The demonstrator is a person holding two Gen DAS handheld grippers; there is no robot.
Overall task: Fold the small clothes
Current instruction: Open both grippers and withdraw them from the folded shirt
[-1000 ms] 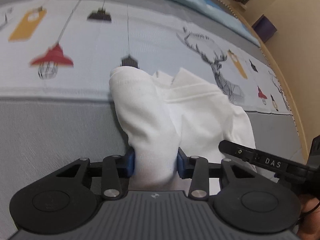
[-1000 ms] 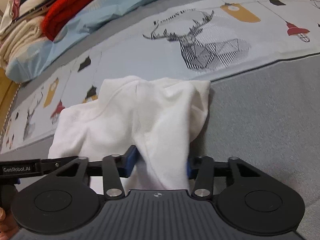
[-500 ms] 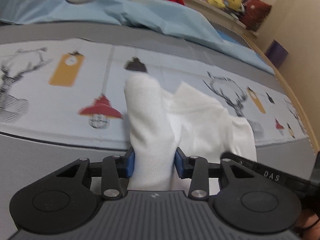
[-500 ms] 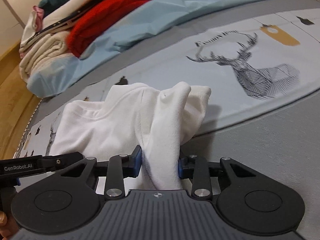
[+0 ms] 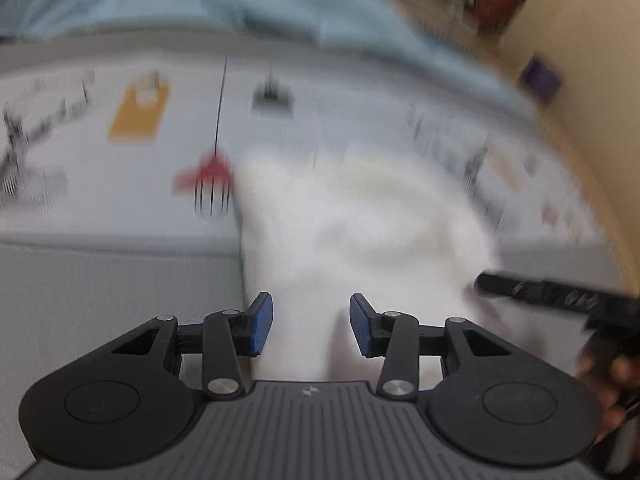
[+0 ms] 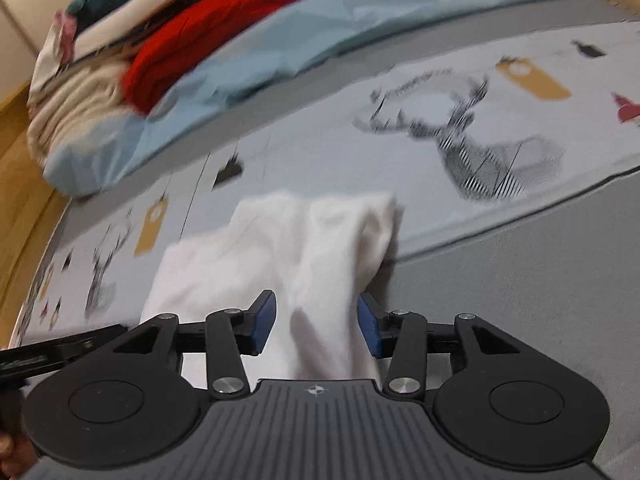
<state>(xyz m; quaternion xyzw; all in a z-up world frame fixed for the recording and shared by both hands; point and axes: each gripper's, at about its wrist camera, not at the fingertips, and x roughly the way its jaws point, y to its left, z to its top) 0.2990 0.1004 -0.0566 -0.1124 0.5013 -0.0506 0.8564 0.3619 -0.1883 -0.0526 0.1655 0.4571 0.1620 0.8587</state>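
Observation:
A small white garment (image 5: 360, 232) lies bunched on the printed bedsheet (image 5: 120, 200), also in the right wrist view as white garment (image 6: 280, 248). My left gripper (image 5: 311, 330) grips a fold of it between its blue pads, and its jaws are just starting to open. My right gripper (image 6: 316, 330) has another fold between its blue pads, but its jaws are opening and the pads stand off the cloth. Each gripper's black tip shows at the edge of the other's view. The left wrist view is blurred.
A light blue blanket (image 6: 280, 52) and a pile of folded clothes with a red one (image 6: 208, 44) lie at the back of the bed. Grey mattress cover (image 6: 520, 280) stretches to the right. A wooden bed edge (image 6: 16, 184) runs along the left.
Both grippers have carried the white garment's folds further up the sheet. The right gripper's pads have spread apart from the fold they squeezed; the left's have barely widened.

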